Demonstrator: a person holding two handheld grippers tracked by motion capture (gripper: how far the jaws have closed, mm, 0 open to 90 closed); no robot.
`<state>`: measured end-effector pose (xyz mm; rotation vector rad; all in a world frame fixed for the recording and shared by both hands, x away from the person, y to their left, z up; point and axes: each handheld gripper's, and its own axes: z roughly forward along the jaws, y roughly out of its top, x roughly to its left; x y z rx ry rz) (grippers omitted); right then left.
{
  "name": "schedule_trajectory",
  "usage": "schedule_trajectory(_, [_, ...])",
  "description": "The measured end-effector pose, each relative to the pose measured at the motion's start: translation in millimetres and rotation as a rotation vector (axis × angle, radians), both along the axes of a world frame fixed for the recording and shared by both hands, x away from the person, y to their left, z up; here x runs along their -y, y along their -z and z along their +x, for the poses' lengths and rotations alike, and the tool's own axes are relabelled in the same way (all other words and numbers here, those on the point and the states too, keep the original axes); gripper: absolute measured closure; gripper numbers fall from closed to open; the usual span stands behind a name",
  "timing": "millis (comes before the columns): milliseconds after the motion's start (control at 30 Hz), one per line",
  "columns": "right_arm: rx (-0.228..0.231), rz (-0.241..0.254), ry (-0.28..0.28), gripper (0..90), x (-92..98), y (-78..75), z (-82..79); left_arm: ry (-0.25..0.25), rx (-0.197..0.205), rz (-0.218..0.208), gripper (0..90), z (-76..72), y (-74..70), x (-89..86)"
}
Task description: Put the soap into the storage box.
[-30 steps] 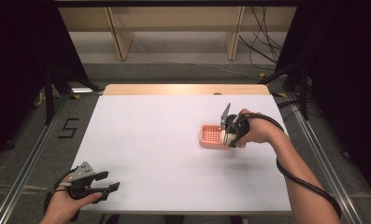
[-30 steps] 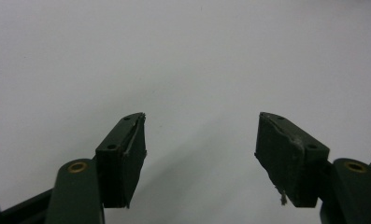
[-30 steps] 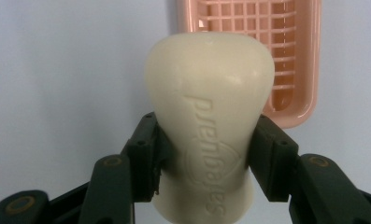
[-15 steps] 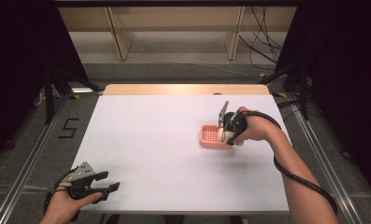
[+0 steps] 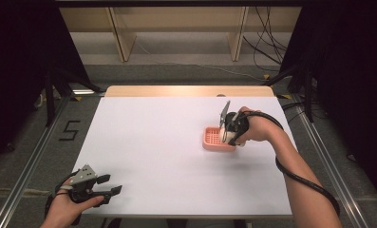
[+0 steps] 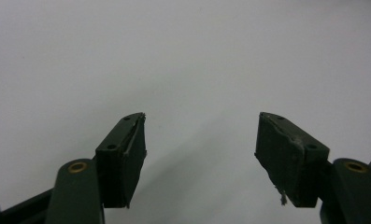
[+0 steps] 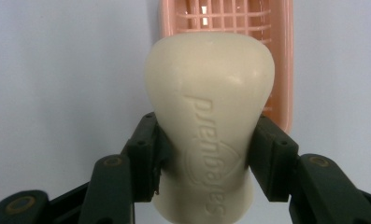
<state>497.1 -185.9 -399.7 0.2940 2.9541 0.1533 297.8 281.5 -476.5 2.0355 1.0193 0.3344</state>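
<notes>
Right hand-held gripper [image 7: 206, 154] shifted slightly, soap bar [image 7: 211, 121] clamped above pink dish [image 7: 286, 70].

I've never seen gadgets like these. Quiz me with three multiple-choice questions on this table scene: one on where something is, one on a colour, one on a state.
1. Where is the soap dish?
A. on the right half of the table
B. at the near left corner
C. on the floor

2. What colour is the soap dish?
A. blue
B. pink
C. black

3. How do the jaws of the left gripper stand?
A. clamped on a soap bar
B. shut on a cloth
C. apart, with nothing between them

Answers:
1 A: the high view shows it right of the table's middle, by the right gripper.
2 B: its slotted walls are pink behind the cream soap bar.
3 C: bare table shows between them.
</notes>
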Motion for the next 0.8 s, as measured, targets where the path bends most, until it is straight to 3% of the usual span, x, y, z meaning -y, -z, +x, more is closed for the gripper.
schedule_trajectory(167, [0.004,0.006,-0.028,50.7,-2.6,-0.5,2.2,-0.006,0.005,-0.003,32.9,-0.1,0.3,0.5])
schedule_trajectory(267, [0.004,0.003,0.004,50.7,-4.4,-0.8,0.8,-0.007,0.006,-0.006,32.9,-0.2,0.4,0.6])
schedule_trajectory(400, [0.005,0.012,-0.04,50.7,-5.0,0.4,5.5,-0.002,0.002,-0.003,32.9,0.0,-0.1,0.0])
schedule_trajectory(433, [-0.004,0.005,-0.007,50.7,-6.4,-0.4,3.6,-0.002,0.002,-0.003,32.9,0.0,-0.2,-0.1])
schedule_trajectory(500, [0.002,0.005,0.004,50.7,-6.8,-0.2,3.3,-0.002,0.002,-0.003,32.9,0.0,-0.2,-0.1])
schedule_trajectory(567, [0.005,0.008,-0.02,50.7,-7.9,0.6,5.2,-0.001,0.003,-0.002,32.9,0.0,-0.2,-0.2])
schedule_trajectory(800, [0.0,0.014,-0.022,50.7,-10.1,1.2,8.1,-0.011,0.007,-0.022,32.9,-0.2,0.8,0.8])
